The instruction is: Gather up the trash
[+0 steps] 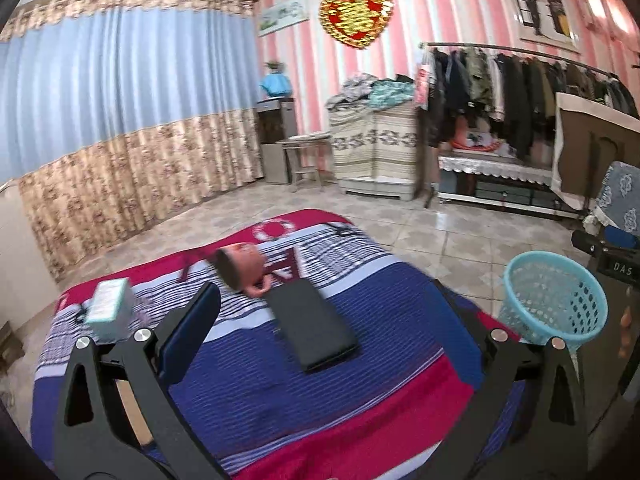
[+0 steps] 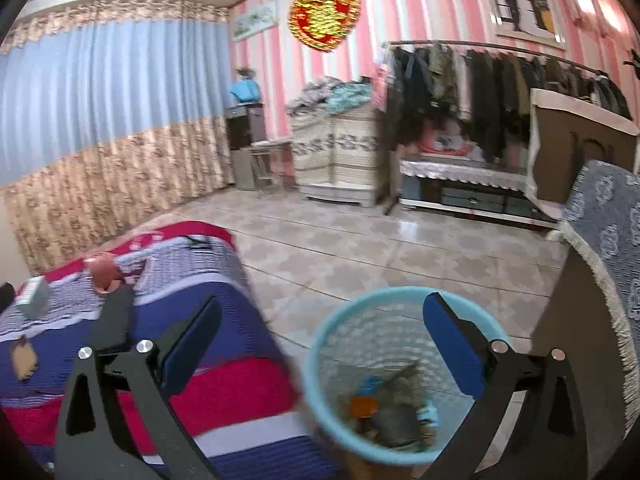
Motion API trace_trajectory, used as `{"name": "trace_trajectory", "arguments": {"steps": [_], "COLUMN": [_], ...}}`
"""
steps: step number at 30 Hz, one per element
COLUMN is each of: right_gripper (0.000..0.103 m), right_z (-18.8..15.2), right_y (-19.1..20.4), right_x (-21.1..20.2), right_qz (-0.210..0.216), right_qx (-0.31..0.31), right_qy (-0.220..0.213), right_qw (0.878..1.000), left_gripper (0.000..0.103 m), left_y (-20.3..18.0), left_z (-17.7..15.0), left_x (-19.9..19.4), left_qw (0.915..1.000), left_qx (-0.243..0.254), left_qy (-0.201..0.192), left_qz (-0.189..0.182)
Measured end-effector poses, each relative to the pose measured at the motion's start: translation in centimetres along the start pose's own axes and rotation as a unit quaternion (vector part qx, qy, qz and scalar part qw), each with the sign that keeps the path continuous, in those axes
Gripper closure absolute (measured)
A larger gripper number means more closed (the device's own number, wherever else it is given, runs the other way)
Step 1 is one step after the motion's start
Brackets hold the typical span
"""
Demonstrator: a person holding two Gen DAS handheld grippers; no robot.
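Several bits of trash (image 2: 384, 412) already down in the blue basket (image 2: 320, 360) beside the bed (image 1: 280, 412): something orange, something blue, a grey lump, the rest too blurred to name. Still on the striped bedcover, reading left to right from the bed's left edge: a small teal carton (image 1: 108, 304) near that edge, a pinkish cup-like thing (image 1: 240, 268) on its side further in, a flat black case (image 1: 312, 324) just beside it toward the middle. Whether carton and cup count as trash, hard to say; probably at least those two left to clear, so the job likely past halfway but not finished.

Left tool (image 1: 328, 312) spread wide above the bed, empty, touching nothing, the black case lying between and beyond its fingers (image 1: 192, 340). Basket to the right of the bed in that view, standing on the tiled floor (image 1: 440, 240).

Right tool (image 2: 324, 340) likewise fully spread, gripping nothing, poised over the basket mouth; whether its right finger brushes the basket rim, impossible to tell.
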State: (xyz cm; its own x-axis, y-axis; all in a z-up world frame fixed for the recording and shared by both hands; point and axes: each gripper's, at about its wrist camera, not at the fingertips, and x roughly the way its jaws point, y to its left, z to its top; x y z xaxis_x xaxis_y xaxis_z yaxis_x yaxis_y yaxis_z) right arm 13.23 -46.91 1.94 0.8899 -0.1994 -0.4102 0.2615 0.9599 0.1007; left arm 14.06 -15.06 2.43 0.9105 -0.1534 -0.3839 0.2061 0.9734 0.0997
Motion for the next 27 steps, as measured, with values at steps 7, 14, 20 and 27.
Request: {"name": "trace_trajectory", "arguments": {"steps": [7, 14, 20, 27], "right_gripper": [0.005, 0.005, 0.005, 0.005], "right_z": [-1.1, -3.2, -5.7, -7.8], "right_y": [5.8, 9.4, 10.8, 12.0], "right_x": [-3.7, -7.7, -10.7, -13.1], "right_qz": [0.053, 0.081, 0.091, 0.094], "right_qx": [-0.006, -0.025, -0.033, -0.046], "right_qy": [-0.013, -0.013, -0.01, -0.009], "right_qw": [0.998, 0.996, 0.995, 0.994], "left_gripper": [0.005, 0.005, 0.005, 0.005], "left_y": [3.8, 5.8, 6.2, 5.8], "left_z": [-2.0, -3.5, -5.2, -6.8], "left_x": [-3.7, -5.6, -7.9, -10.4], "left_qw": [0.9992, 0.9983, 0.9983, 0.9978], "left_qx": [-0.027, -0.043, -0.047, -0.054], "left_qy": [-0.004, 0.002, 0.0, -0.005], "left_qz": [0.028, 0.039, 0.036, 0.038]}}
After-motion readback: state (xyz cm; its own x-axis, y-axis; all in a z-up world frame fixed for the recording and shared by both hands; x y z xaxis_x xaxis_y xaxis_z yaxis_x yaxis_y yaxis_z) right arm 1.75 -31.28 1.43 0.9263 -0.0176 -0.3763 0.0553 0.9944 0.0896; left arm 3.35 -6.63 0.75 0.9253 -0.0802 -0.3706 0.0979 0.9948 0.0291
